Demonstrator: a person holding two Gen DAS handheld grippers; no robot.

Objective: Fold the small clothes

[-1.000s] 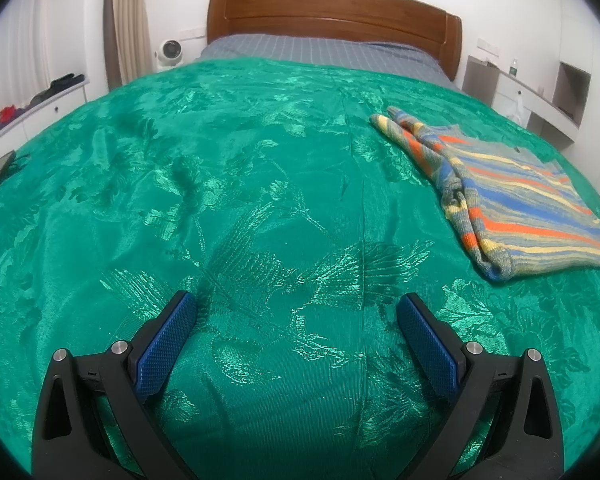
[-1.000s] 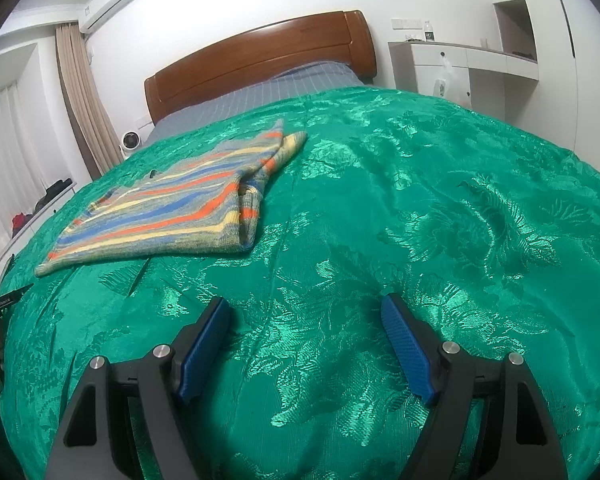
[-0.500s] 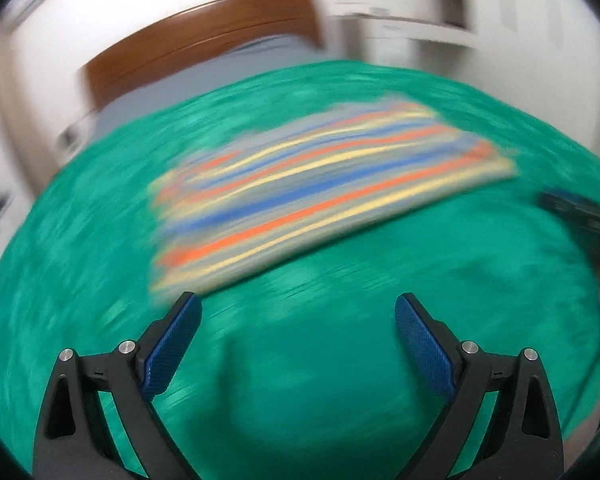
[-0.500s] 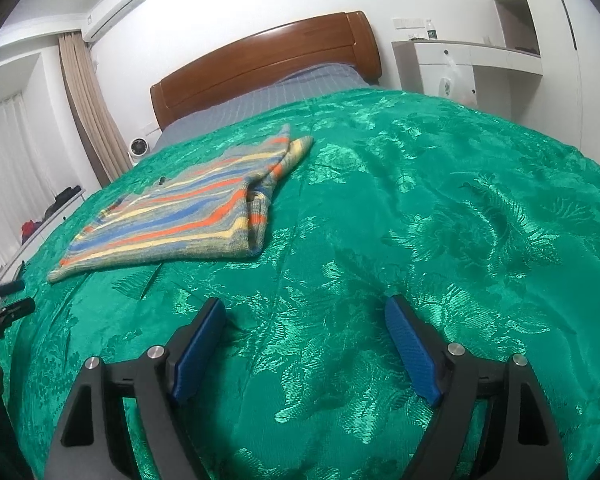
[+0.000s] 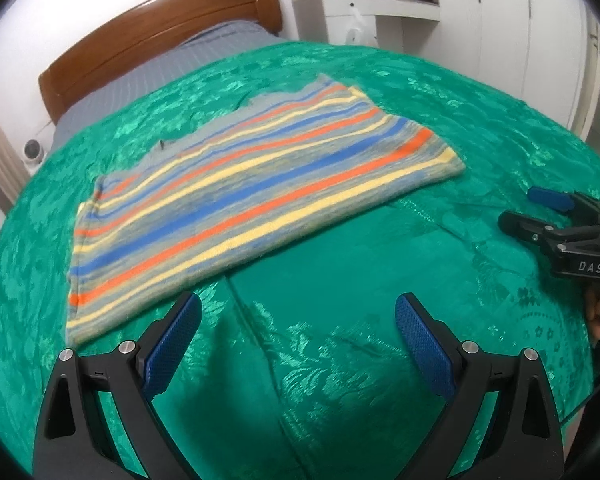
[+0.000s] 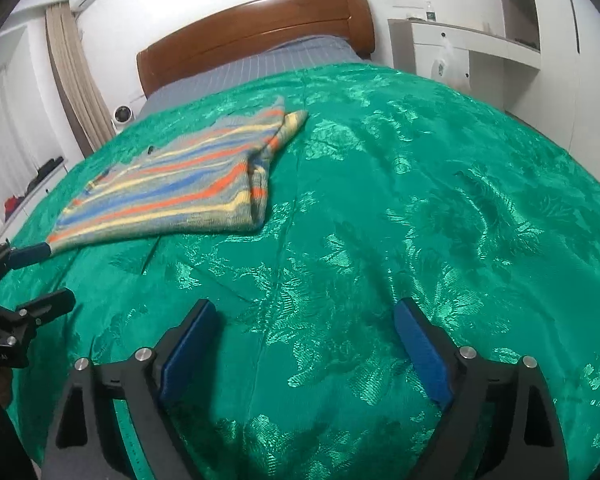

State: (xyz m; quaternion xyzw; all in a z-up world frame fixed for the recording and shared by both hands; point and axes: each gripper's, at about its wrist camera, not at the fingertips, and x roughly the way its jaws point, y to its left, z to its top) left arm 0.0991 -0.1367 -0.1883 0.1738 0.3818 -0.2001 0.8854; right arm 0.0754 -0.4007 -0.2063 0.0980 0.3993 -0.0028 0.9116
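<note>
Lying folded, one striped sweater point(image 5: 260, 196), two grippers

White walls, wooden headboard point(image 6: 256, 32), white cabinet point(image 6: 460, 52), beige curtain point(image 6: 76, 76).

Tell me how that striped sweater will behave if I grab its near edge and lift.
The striped sweater is a soft knit lying flat and doubled over, so it will probably droop and the layers may peel apart. It looks light. The green bedspread is glossy, so the sweater may slide rather than stay when pushed.
</note>
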